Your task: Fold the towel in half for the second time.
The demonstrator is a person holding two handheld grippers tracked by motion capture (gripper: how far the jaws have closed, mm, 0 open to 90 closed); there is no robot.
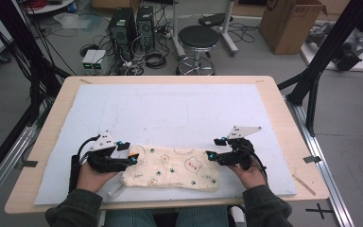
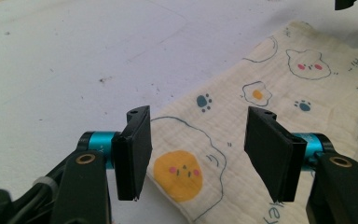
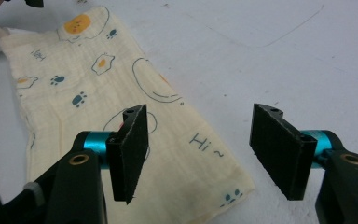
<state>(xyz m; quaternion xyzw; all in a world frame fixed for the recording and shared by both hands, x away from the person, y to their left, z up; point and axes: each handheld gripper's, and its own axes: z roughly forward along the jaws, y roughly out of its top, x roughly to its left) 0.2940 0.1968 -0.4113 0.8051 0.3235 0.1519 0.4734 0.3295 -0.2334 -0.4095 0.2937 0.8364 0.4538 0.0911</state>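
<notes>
A cream cloth (image 1: 172, 169) printed with fried eggs, paw marks and bear faces lies folded flat in a long strip near the front of the white mat (image 1: 170, 109). My left gripper (image 1: 132, 158) sits at the strip's left end, open; in the left gripper view its jaws (image 2: 199, 137) stand wide apart just above the cloth (image 2: 270, 93), touching nothing. My right gripper (image 1: 211, 156) is at the right end, also open. In the right gripper view it (image 3: 200, 140) straddles the edge of the cloth (image 3: 98, 93) near a "Hi~" print, with one jaw over fabric and the other over bare mat.
The mat covers most of a wooden table (image 1: 52, 123). Beyond the far edge stand a black stool (image 1: 198, 38), two computer towers (image 1: 132, 23) amid cables, and a cardboard box (image 1: 288, 23). A black frame post (image 1: 331, 47) rises at the right.
</notes>
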